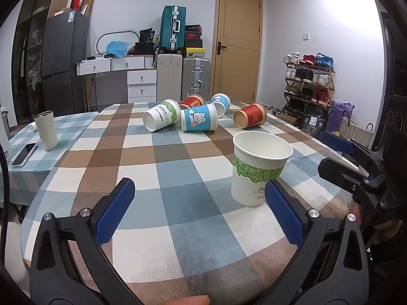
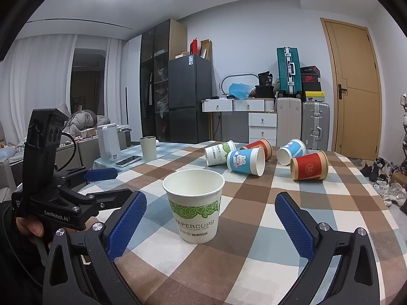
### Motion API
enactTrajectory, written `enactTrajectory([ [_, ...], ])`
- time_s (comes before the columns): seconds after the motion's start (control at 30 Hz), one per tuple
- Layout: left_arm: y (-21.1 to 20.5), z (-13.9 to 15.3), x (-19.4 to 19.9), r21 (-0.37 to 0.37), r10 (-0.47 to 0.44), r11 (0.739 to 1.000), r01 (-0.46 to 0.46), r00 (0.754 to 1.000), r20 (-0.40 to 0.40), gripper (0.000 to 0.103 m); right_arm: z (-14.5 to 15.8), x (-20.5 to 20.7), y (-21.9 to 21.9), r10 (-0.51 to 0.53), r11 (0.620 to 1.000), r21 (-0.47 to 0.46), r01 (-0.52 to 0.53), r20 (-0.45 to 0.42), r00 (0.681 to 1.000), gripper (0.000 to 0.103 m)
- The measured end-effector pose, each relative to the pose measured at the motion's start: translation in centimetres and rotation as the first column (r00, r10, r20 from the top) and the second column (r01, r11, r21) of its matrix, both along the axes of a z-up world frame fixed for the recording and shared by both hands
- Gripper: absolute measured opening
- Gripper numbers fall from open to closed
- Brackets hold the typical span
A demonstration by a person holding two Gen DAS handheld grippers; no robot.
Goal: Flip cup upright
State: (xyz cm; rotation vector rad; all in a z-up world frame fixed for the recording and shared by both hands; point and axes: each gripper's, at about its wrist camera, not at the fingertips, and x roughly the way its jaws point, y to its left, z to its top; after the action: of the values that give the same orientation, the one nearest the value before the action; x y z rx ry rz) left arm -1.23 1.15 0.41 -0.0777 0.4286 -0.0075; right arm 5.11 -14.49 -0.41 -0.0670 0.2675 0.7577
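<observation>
Fingers [image 2: 127,222] of the right gripper [image 2: 211,222] are spread wide and hold nothing; the upright white cup with green leaves [image 2: 193,204] stands between them on the checked surface [image 2: 254,259], touching neither pad as far as I can judge. On the left gripper [image 1: 201,208] the fingers are also spread and empty, and this same cup [image 1: 259,167] stands just beyond its right finger [image 1: 285,213], partly covered by it. Five cups lie on their sides at the far end: a second white and green cup [image 2: 218,152], a blue rabbit cup [image 2: 245,161], a red cup behind it [image 2: 259,147], another blue cup [image 2: 291,151] and a red cup with a brown rim [image 2: 309,169]. I judge that one cup is done and these five are left. A reach toward them passes close to the standing cup, so a finger or the body of a gripper could knock it over. The lying cups are crowded and round, so a push on one may roll it against its neighbours or toward the edge; thin paper also collapses if it is squeezed too hard. Whether the lying cups touch each other I cannot tell, because they overlap in both views. The far red cup is mostly hidden behind the blue one. A tall beige tumbler [image 1: 46,130] and a phone [image 1: 24,153] stand well apart at the left.
</observation>
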Motion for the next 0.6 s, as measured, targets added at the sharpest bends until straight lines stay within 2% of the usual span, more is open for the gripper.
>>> enactTrajectory([
  [0.6,-0.66,0.03,0.00,0.026,-0.016,1.000,0.016,1.000,0.019,0.102,0.05,-0.26,0.06,-0.009,1.000,-0.001,0.009,0.010,1.000,0.103],
])
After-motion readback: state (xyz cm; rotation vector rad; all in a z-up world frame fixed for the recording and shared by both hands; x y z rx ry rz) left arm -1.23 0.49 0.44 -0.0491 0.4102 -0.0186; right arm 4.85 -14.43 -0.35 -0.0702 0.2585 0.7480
